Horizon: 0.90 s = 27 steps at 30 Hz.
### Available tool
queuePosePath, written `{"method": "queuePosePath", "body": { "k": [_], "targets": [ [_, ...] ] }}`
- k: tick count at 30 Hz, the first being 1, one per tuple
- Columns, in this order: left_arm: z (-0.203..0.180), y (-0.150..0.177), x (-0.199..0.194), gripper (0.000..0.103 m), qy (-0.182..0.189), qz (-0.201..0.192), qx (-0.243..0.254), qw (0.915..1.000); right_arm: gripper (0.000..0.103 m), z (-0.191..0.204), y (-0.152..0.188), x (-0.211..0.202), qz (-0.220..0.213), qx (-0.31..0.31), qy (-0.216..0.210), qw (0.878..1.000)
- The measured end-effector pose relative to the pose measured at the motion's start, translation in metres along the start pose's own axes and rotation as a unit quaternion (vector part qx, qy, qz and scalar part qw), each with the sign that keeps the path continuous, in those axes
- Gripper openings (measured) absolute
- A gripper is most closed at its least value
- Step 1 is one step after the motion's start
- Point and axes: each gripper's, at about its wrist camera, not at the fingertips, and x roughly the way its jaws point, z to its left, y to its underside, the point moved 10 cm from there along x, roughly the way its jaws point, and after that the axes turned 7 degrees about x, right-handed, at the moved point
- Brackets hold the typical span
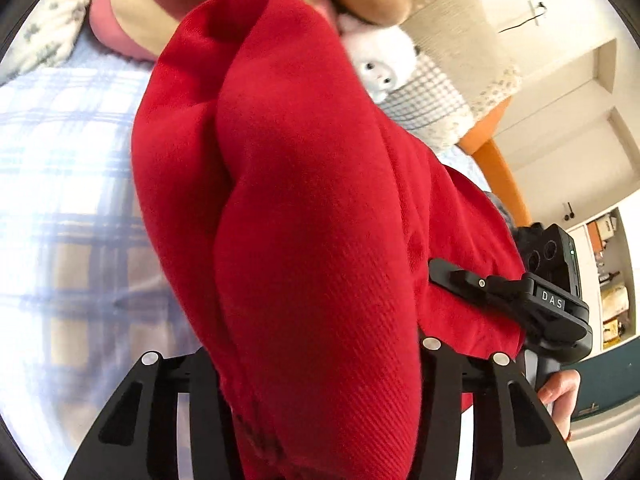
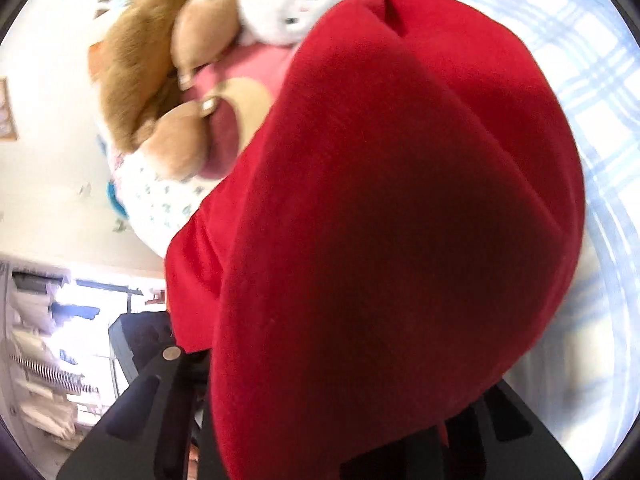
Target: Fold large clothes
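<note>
In the left wrist view, the left gripper [image 1: 320,420] is gripping the red garment [image 1: 304,220], which is rising straight ahead of it over the plaid bedsheet [image 1: 68,184]; the right gripper [image 1: 460,280] is pinching the cloth to its right. In the right wrist view, red cloth [image 2: 400,220] is draping over that gripper's fingers, with plush toys [image 2: 192,80] beyond to the left.

Red garment [image 1: 304,220] bulges right over my fingers, blocking nearly everything ahead. Open plaid bedsheet [image 1: 68,184] beside it gives clear passage. Stuffed toys [image 2: 192,52] and a pillow [image 1: 52,20] crowd the far end.
</note>
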Motion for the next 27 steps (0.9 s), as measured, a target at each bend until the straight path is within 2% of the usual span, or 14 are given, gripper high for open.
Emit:
{"method": "queuePosePath", "body": {
  "k": [8, 14, 19, 25, 27],
  "targets": [
    [-0.038, 0.045, -0.096, 0.052, -0.033, -0.017, 0.043, 0.9984, 0.026, 0.062, 0.073, -0.036, 0.011, -0.039, -0.019, 0.999],
    [-0.061, 0.074, -0.188, 0.052, -0.078, -0.063, 0.079, 0.9918, 0.026, 0.12, 0.131, -0.054, 0.012, -0.07, -0.066, 0.995],
    [-0.065, 0.101, -0.257, 0.052, -0.091, -0.097, 0.079, 0.988, 0.026, 0.18, 0.179, -0.052, 0.022, -0.111, -0.073, 0.991],
    [-0.019, 0.148, -0.361, 0.052, -0.124, -0.133, 0.059, 0.9815, 0.026, 0.264, 0.256, -0.001, 0.064, -0.161, -0.079, 0.982],
    [0.016, 0.159, -0.399, 0.052, -0.138, -0.142, 0.047, 0.979, 0.026, 0.286, 0.28, 0.019, 0.081, -0.173, -0.086, 0.978]
  ]
}}
